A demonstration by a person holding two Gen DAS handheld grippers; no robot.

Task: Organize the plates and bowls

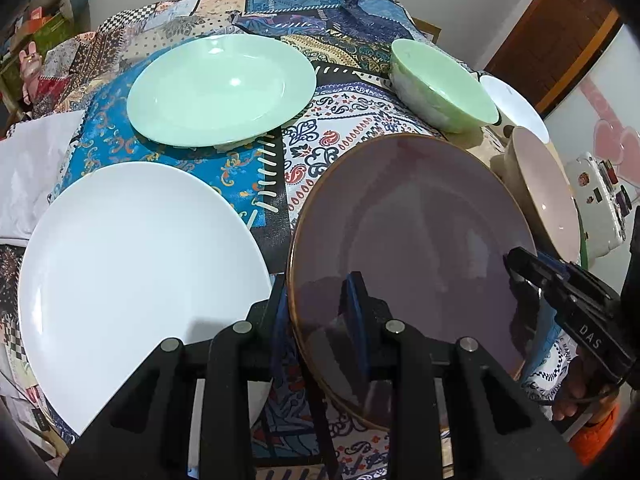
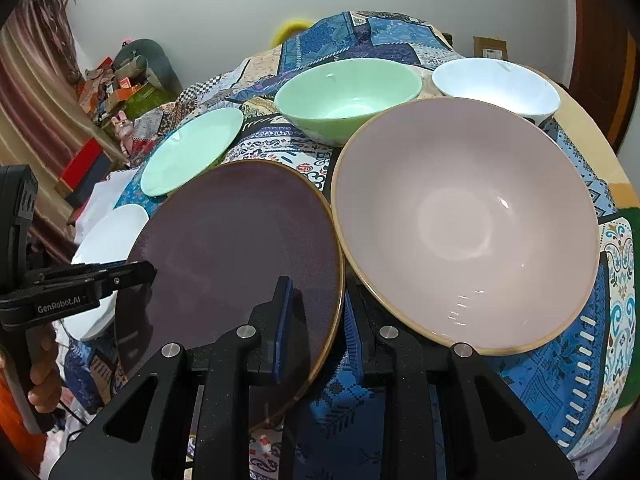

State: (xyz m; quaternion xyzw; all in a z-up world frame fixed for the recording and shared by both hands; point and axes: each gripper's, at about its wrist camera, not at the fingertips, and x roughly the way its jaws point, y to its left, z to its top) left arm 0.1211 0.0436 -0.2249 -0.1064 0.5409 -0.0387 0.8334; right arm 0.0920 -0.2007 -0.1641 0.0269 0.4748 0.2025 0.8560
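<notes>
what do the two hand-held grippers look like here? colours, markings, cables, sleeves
Both are matte black plastic with silver round pins on the linkages and blue pads on the fingers. The left hand-held gripper carries white "GenRobot.AI" lettering on its side, with a thin dark cable below. The right hand-held gripper shows white "DAS" lettering. An orange sleeve shows beneath it.

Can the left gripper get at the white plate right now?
Probably not yet. The left gripper is shut on the purple plate, as is the right gripper. The white plate lies uncovered beside it, so the path is free once the fingers release.
</notes>
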